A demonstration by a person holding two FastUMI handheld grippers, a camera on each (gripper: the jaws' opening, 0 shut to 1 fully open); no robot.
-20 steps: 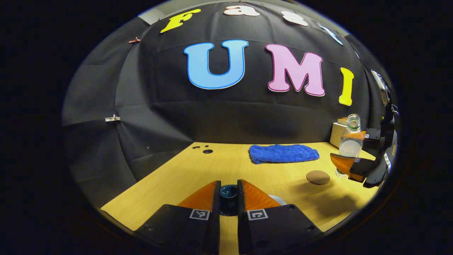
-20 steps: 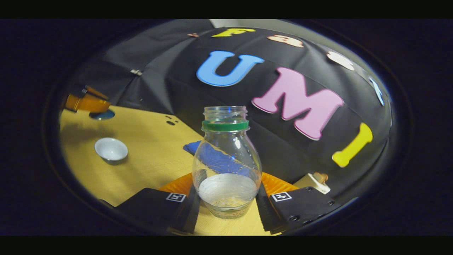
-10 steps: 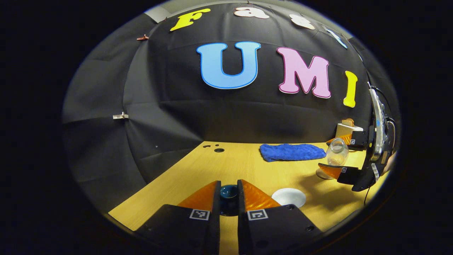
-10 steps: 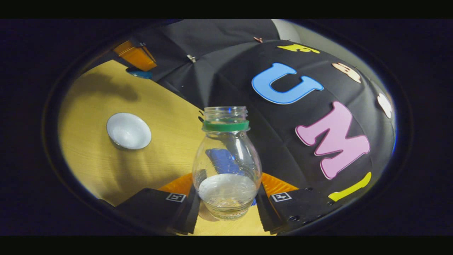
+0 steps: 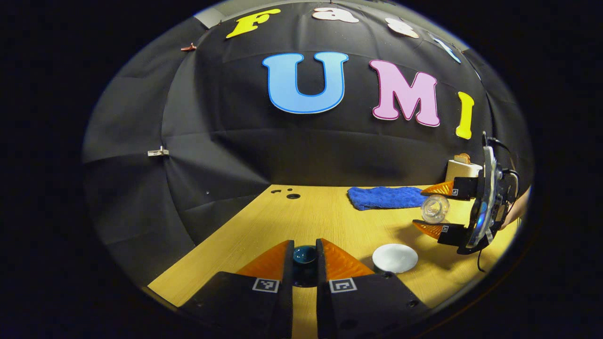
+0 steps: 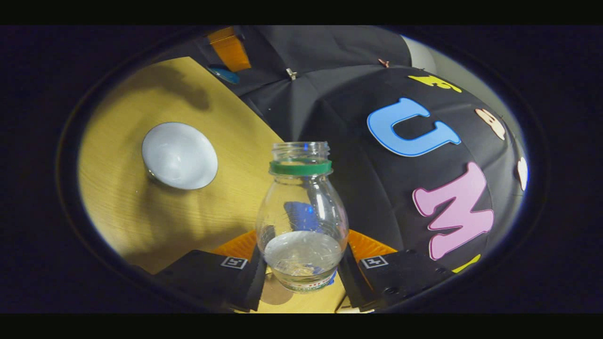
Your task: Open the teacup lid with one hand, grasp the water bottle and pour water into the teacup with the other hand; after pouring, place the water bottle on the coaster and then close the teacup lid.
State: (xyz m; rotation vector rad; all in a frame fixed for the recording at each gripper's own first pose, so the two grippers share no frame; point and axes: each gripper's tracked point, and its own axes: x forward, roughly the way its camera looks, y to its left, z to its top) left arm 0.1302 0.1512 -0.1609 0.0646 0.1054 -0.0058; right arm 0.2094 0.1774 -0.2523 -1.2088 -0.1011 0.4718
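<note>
My left gripper (image 5: 305, 245) is shut on the dark blue teacup lid (image 5: 304, 255) and holds it above the table. The open white teacup (image 5: 395, 258) stands just right of it. In the right gripper view, my right gripper (image 6: 301, 245) is shut on the clear water bottle (image 6: 301, 207), which has a green neck ring, no cap and a little water. The teacup (image 6: 179, 156) lies up and to the left of the bottle's mouth. From the left gripper view, the bottle (image 5: 434, 208) is tipped over, its mouth turned towards the cup. A brown coaster (image 6: 274, 293) peeks out under the bottle.
A blue cloth (image 5: 384, 197) lies at the back of the wooden table (image 5: 325, 221), with a pale box (image 5: 461, 168) to its right. Small dark holes (image 5: 293, 196) mark the table's far left. The far left gripper (image 6: 229, 47) with the lid hangs beyond the cup.
The right gripper has carried the bottle left towards the teacup and tipped it from upright to nearly sideways. The left gripper has barely moved, still holding the lid.
</note>
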